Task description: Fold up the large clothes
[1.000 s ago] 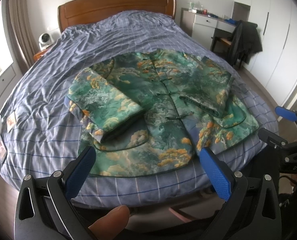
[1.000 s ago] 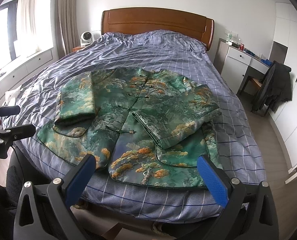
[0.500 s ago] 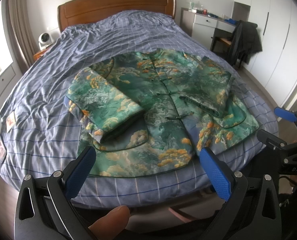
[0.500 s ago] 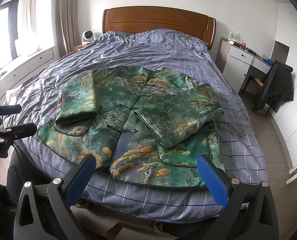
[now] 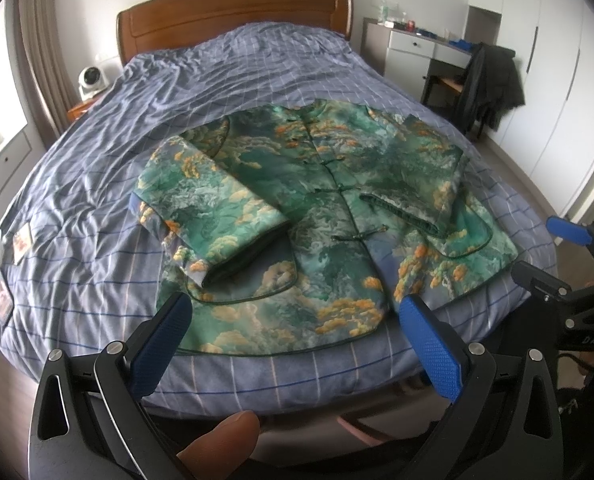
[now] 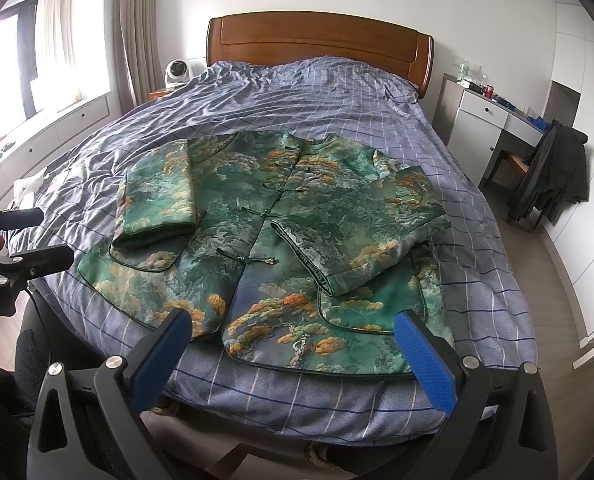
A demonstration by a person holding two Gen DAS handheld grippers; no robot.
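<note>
Left wrist view: one jacket (image 5: 329, 216), two folded sleeves, both tongs (image 5: 293, 344) (image 6: 287, 350) apart.

Home bedroom. A double bed (image 6: 337, 92) with a wooden headboard (image 6: 317, 46) at 12 o'clock fills most of both views, covered by a blue-grey checked duvet (image 5: 225, 80). A small white fan (image 6: 175, 73) sits on a bedside stand at about 11 o'clock. Curtains (image 6: 137, 32) and a bright window (image 6: 29, 52) line the wall at 10 o'clock, with low white drawers (image 6: 57, 128) beneath. At 2 o'clock stands a white desk (image 6: 493, 120) carrying small items, with a chair draped in a dark coat (image 6: 553, 168). Tall white wardrobe doors (image 5: 557, 60) run along 3 o'clock. Wood-look floor (image 6: 557, 280) beside the bed.
</note>
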